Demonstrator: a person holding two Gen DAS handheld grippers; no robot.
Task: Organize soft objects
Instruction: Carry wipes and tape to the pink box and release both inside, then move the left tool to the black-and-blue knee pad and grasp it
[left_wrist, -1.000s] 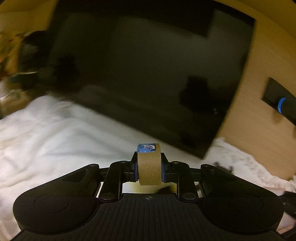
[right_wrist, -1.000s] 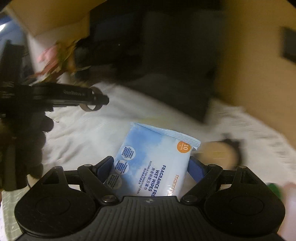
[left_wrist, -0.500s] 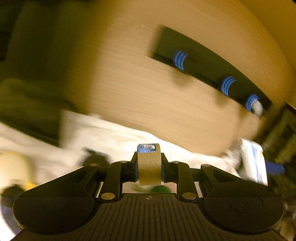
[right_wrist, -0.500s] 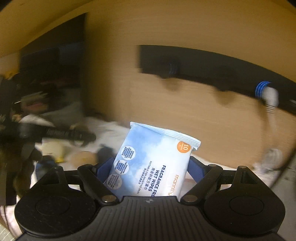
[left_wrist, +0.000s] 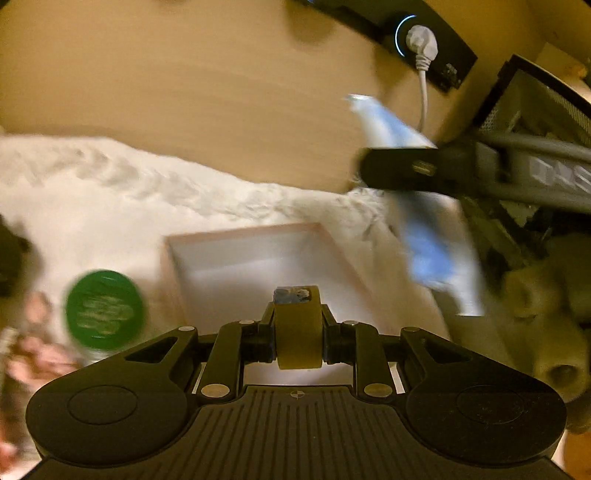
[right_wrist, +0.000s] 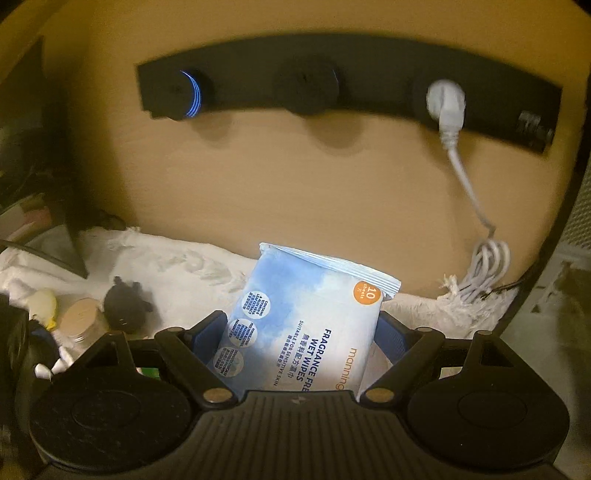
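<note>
In the left wrist view, a round green lid (left_wrist: 104, 309) sits blurred at the lower left on the fluffy white cloth (left_wrist: 110, 199) that covers the counter. Right of it, at centre, lies a shallow white tray with a pinkish rim (left_wrist: 240, 232). The left tongs (left_wrist: 297, 328) are clamped on a tan roll of tape (left_wrist: 297, 339) standing on edge, low at centre, in front of the tray. At the upper right the right tongs reach in, gripping a pale blue packet of wet wipes (left_wrist: 428, 240).

In the right wrist view, a small black object (right_wrist: 125, 304) lies at the lower left on the cloth. The right tongs (right_wrist: 303, 332) stand wide, pressed on the packet at lower centre. A white plug (right_wrist: 447, 103) sits in the black socket strip (right_wrist: 351, 77) at the upper right.
</note>
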